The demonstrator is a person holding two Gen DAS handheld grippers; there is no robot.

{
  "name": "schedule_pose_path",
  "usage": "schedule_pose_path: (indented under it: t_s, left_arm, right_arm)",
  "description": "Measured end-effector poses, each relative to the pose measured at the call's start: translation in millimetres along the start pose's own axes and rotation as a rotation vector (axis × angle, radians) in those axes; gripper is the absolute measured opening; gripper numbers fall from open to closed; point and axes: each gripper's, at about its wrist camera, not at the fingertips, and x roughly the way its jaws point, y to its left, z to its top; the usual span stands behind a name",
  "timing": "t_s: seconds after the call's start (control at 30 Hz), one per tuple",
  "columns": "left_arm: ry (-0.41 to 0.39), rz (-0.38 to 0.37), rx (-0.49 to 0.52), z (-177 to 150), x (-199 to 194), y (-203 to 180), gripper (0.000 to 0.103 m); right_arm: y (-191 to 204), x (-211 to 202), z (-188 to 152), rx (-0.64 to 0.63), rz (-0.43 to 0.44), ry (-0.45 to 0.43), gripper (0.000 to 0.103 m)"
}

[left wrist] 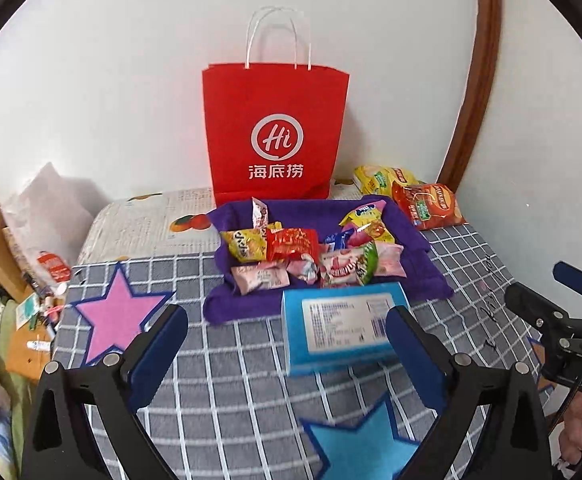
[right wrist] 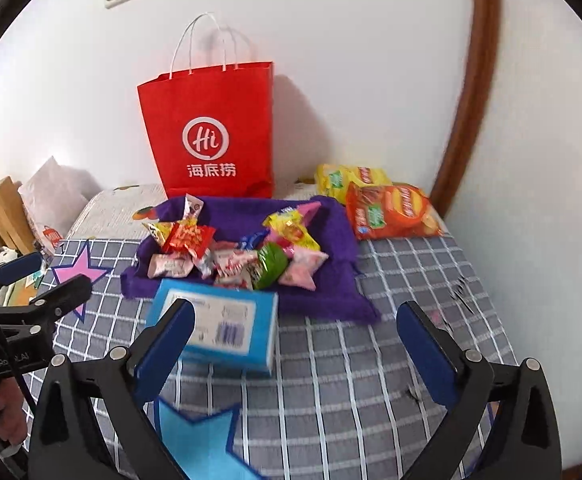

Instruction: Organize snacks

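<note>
A pile of small wrapped snacks [left wrist: 311,254] [right wrist: 239,252] lies on a purple cloth [left wrist: 427,276] [right wrist: 331,292]. A light blue box [left wrist: 343,326] [right wrist: 219,324] lies label up just in front of the cloth. A red paper bag [left wrist: 275,132] [right wrist: 211,132] stands upright against the wall behind. Two chip bags, yellow [left wrist: 383,178] [right wrist: 351,178] and orange [left wrist: 431,204] [right wrist: 391,212], lie at the back right. My left gripper [left wrist: 287,340] is open and empty, the box between and beyond its fingers. My right gripper [right wrist: 295,336] is open and empty, right of the box.
The grey checked table cover [left wrist: 235,364] [right wrist: 371,360] carries a pink star [left wrist: 119,312] [right wrist: 75,272] at the left and a blue star [left wrist: 363,444] [right wrist: 199,440] at the front. Clutter and a plastic bag [left wrist: 47,208] sit off the table's left edge. A wall stands behind.
</note>
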Motion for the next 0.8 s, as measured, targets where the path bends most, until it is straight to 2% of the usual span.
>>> schedule_pose_path:
  t_s: [0.4,0.57,0.8]
  left_arm:
    - [-0.085,0.009,0.0,-43,-83,-25,0.1]
    - [-0.099,0.009,0.006,-49,-96,-30,0.1]
    - [-0.099,0.017,0.001,-57,-104,-29,0.1]
  right_arm:
    - [-7,-86,-62,0.036,0.018,-0.039,0.1]
    - [-11,-107,-73,0.038,0.031,-0.06,0.101]
    - [-9,-113,-81,0.04,0.033,-0.067,0.101]
